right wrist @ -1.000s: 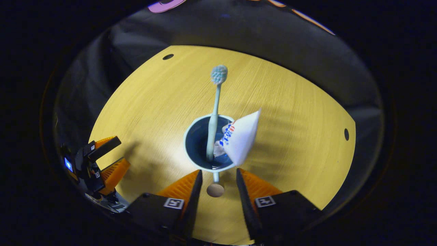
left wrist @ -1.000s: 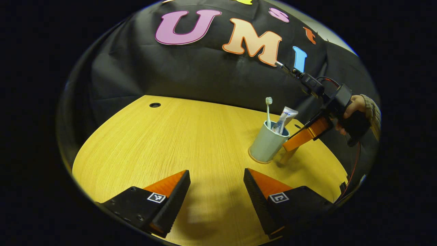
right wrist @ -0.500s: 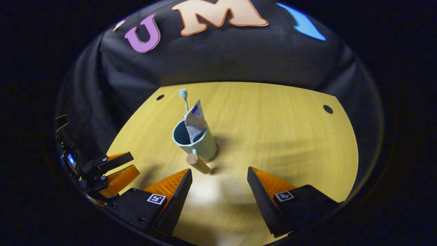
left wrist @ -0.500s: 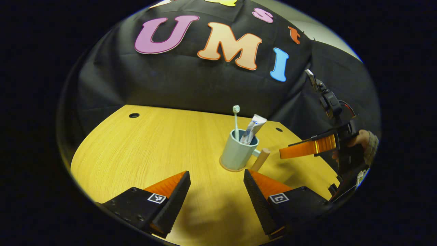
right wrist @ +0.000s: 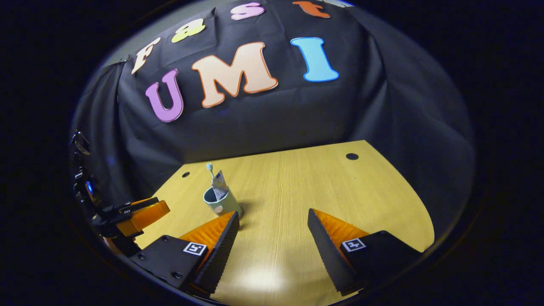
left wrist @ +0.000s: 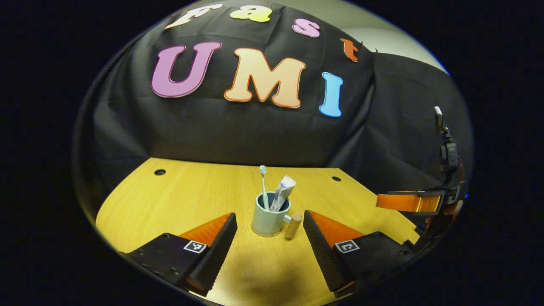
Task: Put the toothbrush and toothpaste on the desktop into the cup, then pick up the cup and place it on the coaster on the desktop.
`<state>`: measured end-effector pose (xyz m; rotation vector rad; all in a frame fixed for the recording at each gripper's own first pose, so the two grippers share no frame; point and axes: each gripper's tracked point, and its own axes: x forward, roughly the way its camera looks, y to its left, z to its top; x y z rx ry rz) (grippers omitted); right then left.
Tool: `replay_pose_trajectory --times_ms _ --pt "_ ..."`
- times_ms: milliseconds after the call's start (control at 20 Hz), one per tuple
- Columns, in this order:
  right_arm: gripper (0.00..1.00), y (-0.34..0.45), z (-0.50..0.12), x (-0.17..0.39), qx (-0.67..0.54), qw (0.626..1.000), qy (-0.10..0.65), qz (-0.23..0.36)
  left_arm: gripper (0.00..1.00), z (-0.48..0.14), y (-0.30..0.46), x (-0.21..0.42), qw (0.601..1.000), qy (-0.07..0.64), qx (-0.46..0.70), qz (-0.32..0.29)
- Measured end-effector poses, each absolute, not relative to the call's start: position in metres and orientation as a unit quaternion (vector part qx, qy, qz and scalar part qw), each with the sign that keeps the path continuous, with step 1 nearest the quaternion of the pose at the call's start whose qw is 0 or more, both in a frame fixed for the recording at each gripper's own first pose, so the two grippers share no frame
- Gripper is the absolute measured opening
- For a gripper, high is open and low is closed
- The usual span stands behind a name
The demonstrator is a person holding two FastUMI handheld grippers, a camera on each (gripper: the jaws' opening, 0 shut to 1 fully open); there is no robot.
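A pale green cup (left wrist: 267,219) with a wooden-tipped handle (left wrist: 293,226) stands upright on the wooden desktop (left wrist: 191,191). A toothbrush (left wrist: 263,182) and a toothpaste tube (left wrist: 284,191) stick up out of it. A thin brown rim, the coaster (left wrist: 264,234), shows under the cup's base. My left gripper (left wrist: 270,242) is open, set back from the cup with nothing between its fingers. My right gripper (right wrist: 272,238) is open and empty too, with the cup (right wrist: 222,203) off to its front left. The right gripper (left wrist: 408,202) also appears at the far right of the left gripper view.
Round cable holes (left wrist: 160,172) (left wrist: 336,179) sit near the desktop's back edge. The black cloth wall rises behind the desk. The left gripper (right wrist: 136,214) hangs at the left of the right gripper view. Bare desktop (right wrist: 323,182) lies to the cup's right.
My right gripper let go of the cup's handle, opened and drew far back to the right. My left gripper also backed away. The cup stays upright on the desk.
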<state>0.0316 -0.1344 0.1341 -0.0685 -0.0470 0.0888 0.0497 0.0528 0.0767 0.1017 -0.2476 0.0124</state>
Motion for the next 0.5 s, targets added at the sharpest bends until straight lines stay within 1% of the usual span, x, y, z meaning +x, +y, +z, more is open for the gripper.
replay_pose_trajectory --times_ms 100,300,500 --pt "0.99 -0.142 0.151 0.016 -0.02 0.997 -0.057 0.039 0.93 0.089 0.044 0.042 0.989 -0.138 0.05 0.008" --pt "0.99 -0.165 0.164 -0.016 -0.015 0.994 -0.105 0.023 0.93 0.106 0.023 0.031 0.986 -0.156 0.052 0.004" --pt "0.99 -0.169 0.173 -0.035 0.01 0.991 -0.132 0.024 0.93 0.115 -0.005 0.021 0.983 -0.168 0.076 -0.01"
